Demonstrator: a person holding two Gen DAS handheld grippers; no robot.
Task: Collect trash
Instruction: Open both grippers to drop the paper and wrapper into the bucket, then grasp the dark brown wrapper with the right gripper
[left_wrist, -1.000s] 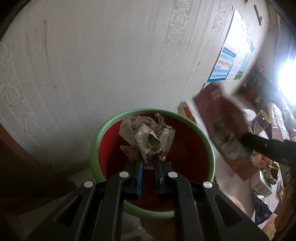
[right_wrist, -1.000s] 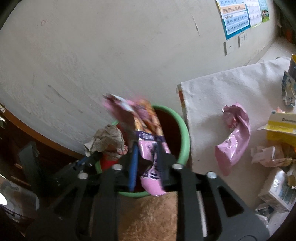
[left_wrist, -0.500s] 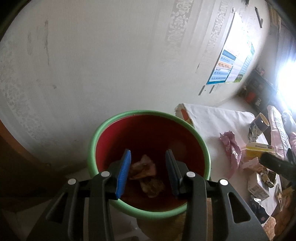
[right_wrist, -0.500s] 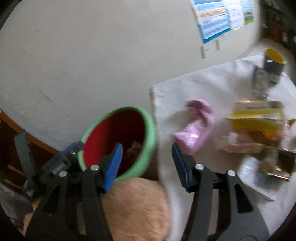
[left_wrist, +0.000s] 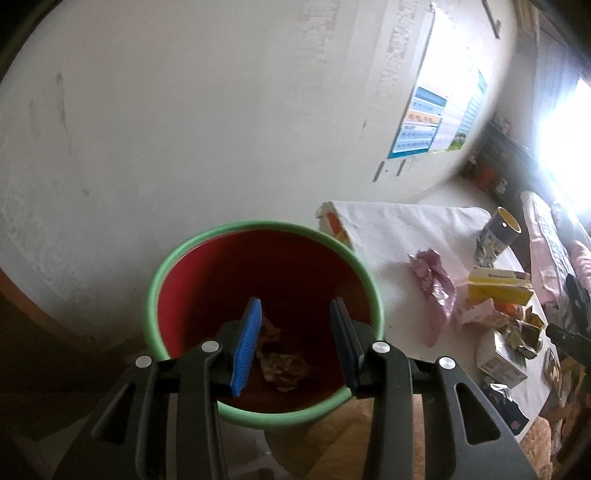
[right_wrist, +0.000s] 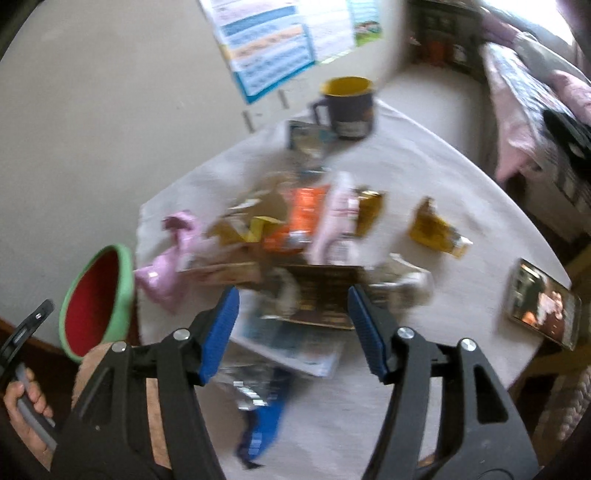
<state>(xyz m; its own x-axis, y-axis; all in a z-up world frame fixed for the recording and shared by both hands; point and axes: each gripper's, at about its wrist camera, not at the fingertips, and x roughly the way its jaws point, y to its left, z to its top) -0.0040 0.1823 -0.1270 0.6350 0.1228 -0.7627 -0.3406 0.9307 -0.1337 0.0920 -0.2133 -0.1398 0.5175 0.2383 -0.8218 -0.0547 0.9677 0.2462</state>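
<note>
A red bin with a green rim (left_wrist: 365, 280) stands beside the table; it also shows in the right wrist view (right_wrist: 123, 280). Crumpled paper (left_wrist: 282, 365) lies at its bottom. My left gripper (left_wrist: 295, 347) is open and empty above the bin's mouth. My right gripper (right_wrist: 293, 328) is open and empty above the white table (right_wrist: 480, 206), over a dark wrapper (right_wrist: 325, 295) in a blurred pile of trash. A pink wrapper (right_wrist: 166, 273) lies near the bin; it also shows in the left wrist view (left_wrist: 434, 288).
A dark mug with a yellow inside (right_wrist: 347, 107) stands at the table's far side. A phone (right_wrist: 543, 302) lies at the right edge. A yellow wrapper (right_wrist: 436, 229), a blue wrapper (right_wrist: 262, 424) and a yellow box (left_wrist: 498, 284) lie on the table. A wall is behind.
My left gripper opened and the crumpled paper fell into the bin. My right gripper let go of the pink wrapper over the bin, opened, and swung right over the table.
</note>
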